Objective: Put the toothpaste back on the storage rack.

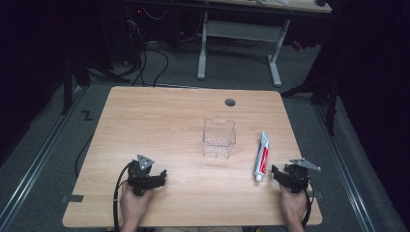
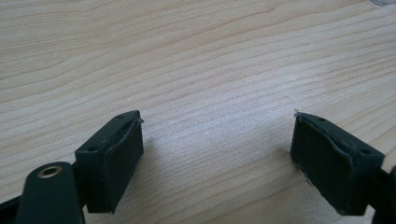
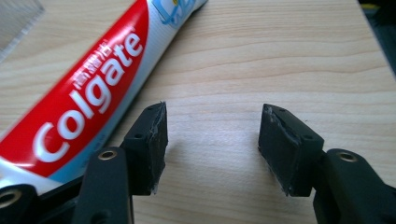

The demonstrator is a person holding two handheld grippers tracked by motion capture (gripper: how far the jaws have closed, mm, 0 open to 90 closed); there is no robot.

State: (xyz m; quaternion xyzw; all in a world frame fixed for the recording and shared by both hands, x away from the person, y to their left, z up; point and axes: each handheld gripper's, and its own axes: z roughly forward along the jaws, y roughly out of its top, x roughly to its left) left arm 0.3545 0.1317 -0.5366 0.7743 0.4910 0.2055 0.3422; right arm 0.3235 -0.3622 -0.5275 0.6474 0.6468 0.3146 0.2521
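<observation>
Toothpaste [image 1: 261, 156] lies flat on the wooden table [image 1: 159, 121], right of a clear plastic box [image 1: 219, 138] standing near the middle. At the near left edge, the left gripper [image 1: 162, 175] rests with jaws spread over bare wood. The right gripper [image 1: 275, 170], jaws spread and holding nothing, sits just beside the tube's capped near end.

Left gripper [image 1: 162, 175] and right gripper [image 1: 274, 170] rest low — jaws apart, seemingly gripping nothing — hands behind.
</observation>
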